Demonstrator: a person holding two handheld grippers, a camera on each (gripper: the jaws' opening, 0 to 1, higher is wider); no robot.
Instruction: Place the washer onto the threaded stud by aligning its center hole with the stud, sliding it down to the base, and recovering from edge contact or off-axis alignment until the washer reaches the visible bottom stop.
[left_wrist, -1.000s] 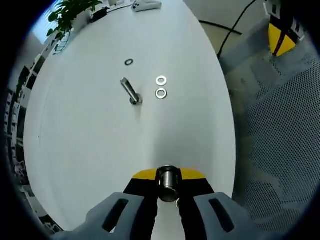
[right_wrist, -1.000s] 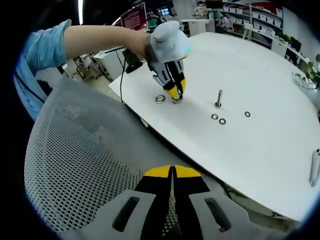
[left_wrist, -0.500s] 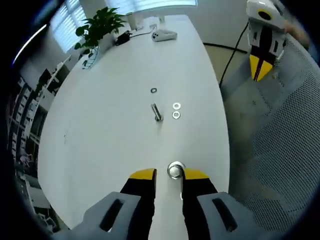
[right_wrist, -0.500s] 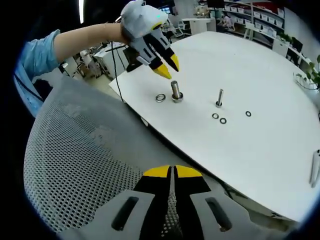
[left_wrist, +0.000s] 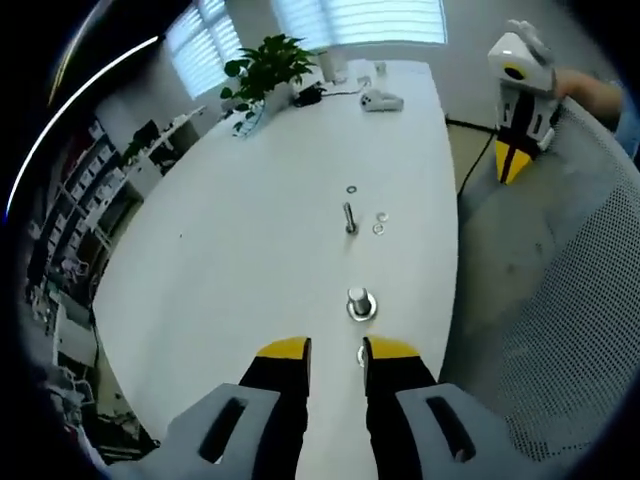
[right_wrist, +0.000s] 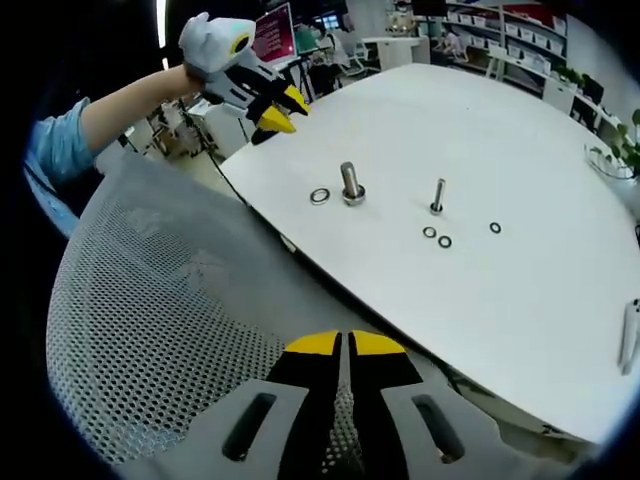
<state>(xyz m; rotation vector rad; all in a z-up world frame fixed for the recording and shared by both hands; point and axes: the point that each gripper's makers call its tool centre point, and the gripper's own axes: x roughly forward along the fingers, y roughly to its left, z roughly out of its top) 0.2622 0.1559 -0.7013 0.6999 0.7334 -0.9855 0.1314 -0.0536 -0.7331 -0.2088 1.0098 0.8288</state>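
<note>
washer (right_wrist: 320, 196): flat metal ring lying on the tabletop (right_wrist: 520, 290) just beside the stud, near the edge by the chair. Prob light, stiff, slick & thin, so hard to get under; I'd pinch across the rim w/ the hole left free, or tip it up on edge first.
stud (right_wrist: 350, 183): short fat threaded one standing upright on its base. In the left gripper view it's at (left_wrist: 359, 301), just ahead of the tongs.
other bits: slimmer bolt (right_wrist: 438, 197) upright further in, w/ 3 spare washers (right_wrist: 437, 238) near it.
left tongs (left_wrist: 336, 349): jaws apart, nothing in them, held above the tabletop edge.
right tongs (right_wrist: 340, 342): jaws together, empty afaict, over the mesh chair (right_wrist: 170, 320), well apart from the washer.
status: washer not on stud yet imo.
</note>
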